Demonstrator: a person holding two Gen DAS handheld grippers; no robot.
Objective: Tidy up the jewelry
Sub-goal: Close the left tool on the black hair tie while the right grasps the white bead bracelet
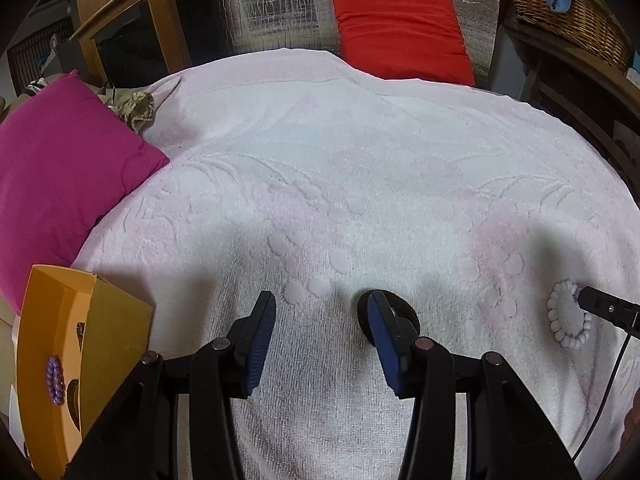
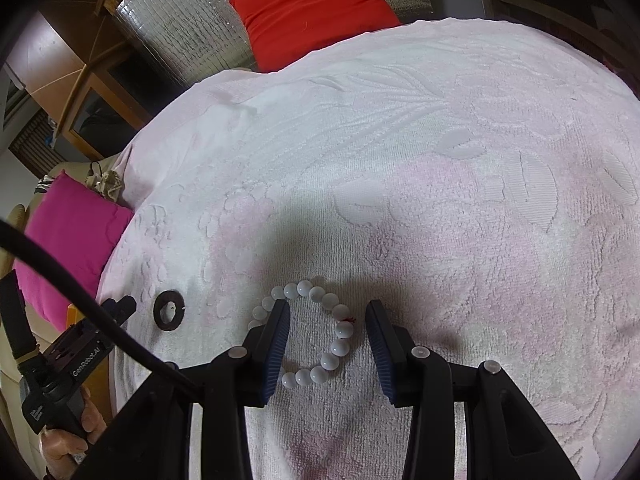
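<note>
A white bead bracelet lies on the pale pink towel. My right gripper is open and low over it, its left finger across the bracelet's left side. The bracelet also shows in the left wrist view, with the right gripper's tip at its edge. A dark ring lies on the towel to the left. My left gripper is open, and the ring sits just behind its right finger. An orange jewelry box at lower left holds a purple bead bracelet.
A magenta cushion lies at the towel's left edge and a red cushion at the far side. A wooden cabinet stands far left and a wicker basket far right. The left gripper's body and cable cross the right view's lower left.
</note>
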